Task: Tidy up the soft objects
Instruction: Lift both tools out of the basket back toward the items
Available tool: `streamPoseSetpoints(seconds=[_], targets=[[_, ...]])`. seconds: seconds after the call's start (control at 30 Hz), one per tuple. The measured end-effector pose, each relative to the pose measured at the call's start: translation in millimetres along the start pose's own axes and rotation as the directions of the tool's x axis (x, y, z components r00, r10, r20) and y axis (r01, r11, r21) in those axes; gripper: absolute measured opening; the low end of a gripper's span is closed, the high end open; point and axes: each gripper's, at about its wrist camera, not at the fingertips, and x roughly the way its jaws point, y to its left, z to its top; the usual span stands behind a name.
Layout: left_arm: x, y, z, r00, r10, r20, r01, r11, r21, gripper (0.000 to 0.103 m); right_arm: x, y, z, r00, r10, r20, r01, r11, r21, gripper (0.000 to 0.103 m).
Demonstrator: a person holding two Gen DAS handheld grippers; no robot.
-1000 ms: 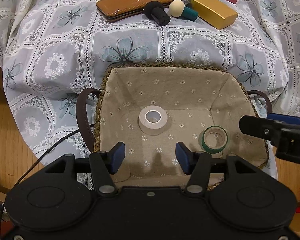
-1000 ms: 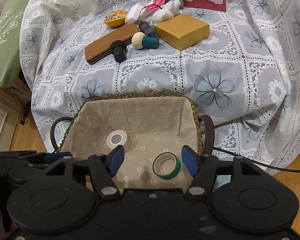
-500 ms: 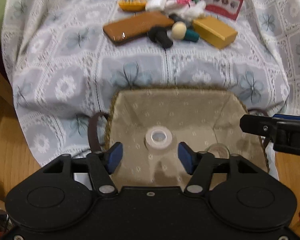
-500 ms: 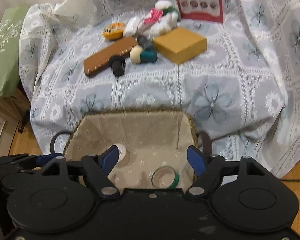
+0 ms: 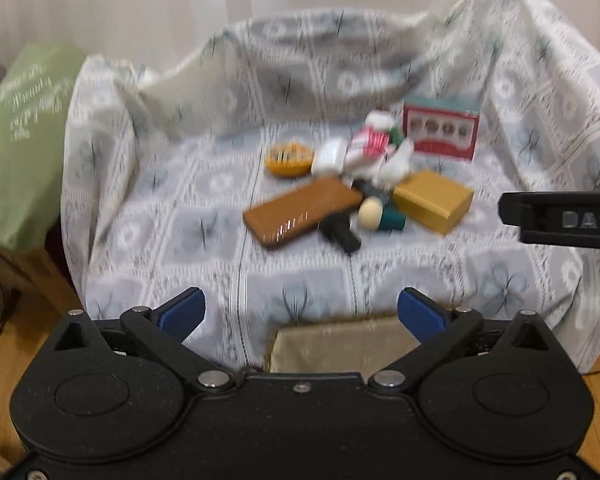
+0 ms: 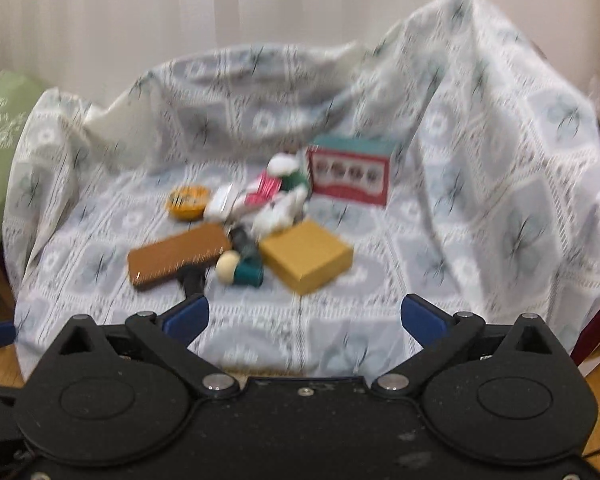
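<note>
Handling: white plush toy (image 6: 278, 214), behind the gold box (image 6: 306, 256), looks light and squashy
Hold: pinch its body
Left gripper (image 5: 301, 316): spread, empty
Right gripper (image 6: 305, 322): spread, empty

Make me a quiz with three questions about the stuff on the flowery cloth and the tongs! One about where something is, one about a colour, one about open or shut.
1. Where is the red picture box?
A. behind the pile, by the raised cloth
B. inside the basket
C. on the wooden floor

2. What colour is the plain box beside the cream-headed sponge?
A. purple
B. mustard yellow
C. black

3. How are the right tongs?
A. shut on a sponge
B. shut on nothing
C. open, holding nothing

Answers: 1 A, it stands at the back of the pile; 2 B, its top and sides are yellow; 3 C, the blue pads sit far apart with only cloth between them.
</note>
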Motion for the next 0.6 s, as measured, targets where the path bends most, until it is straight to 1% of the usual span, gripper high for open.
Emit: streamPoseSetpoints(seconds=[0.1, 0.17, 0.3, 0.37, 0.4, 0.47, 0.53, 0.6], targets=[[-7.7, -1.0, 8.6, 0.998, 0.014, 0.057, -0.015, 1.000, 0.014, 0.100, -4.4, 1.1, 8.3, 0.998, -0.040, 0.057, 0.038, 0.999, 0.024, 0.103], [-12.3, 0.5, 14.8, 0.997, 0.018, 0.080, -0.018, 1.000, 0.007, 0.100, -4.7, 0.2, 15.1, 0.998, -0.022, 0.066, 0.020, 0.999, 0.033, 0.103], [-13.5, 8.0, 25.5, 0.995, -0.009, 0.099, 0.012, 0.999, -0.033, 0.100, -5.7, -2.2, 29.5, 0.994, 0.052, 0.093, -0.056, 0.998, 0.041, 0.103], [-13.3, 11.1, 31.1, 0.993, -0.025, 0.113, 0.031, 0.998, -0.051, 0.100, -6.5, -1.5, 37.6, 0.990, 0.087, 0.114, -0.090, 0.996, 0.020, 0.103], [-12.9, 13.7, 34.0, 0.992, -0.040, 0.122, 0.048, 0.997, -0.060, 0.100, -7.0, -0.7, 40.1, 0.987, 0.092, 0.130, -0.095, 0.995, 0.012, 0.103], [-12.8, 17.2, 38.7, 0.990, -0.051, 0.135, 0.061, 0.995, -0.074, 0.100, -6.8, 2.2, 47.2, 0.985, 0.069, 0.159, -0.071, 0.997, 0.006, 0.103], [-11.6, 19.3, 43.1, 0.989, -0.041, 0.144, 0.054, 0.995, -0.084, 0.100, -5.4, 4.5, 53.9, 0.984, 0.057, 0.172, -0.059, 0.998, 0.008, 0.103], [-10.1, 20.5, 46.3, 0.985, -0.028, 0.171, 0.042, 0.996, -0.083, 0.100, -0.7, 4.8, 61.8, 0.985, 0.070, 0.159, -0.074, 0.997, 0.015, 0.102]])
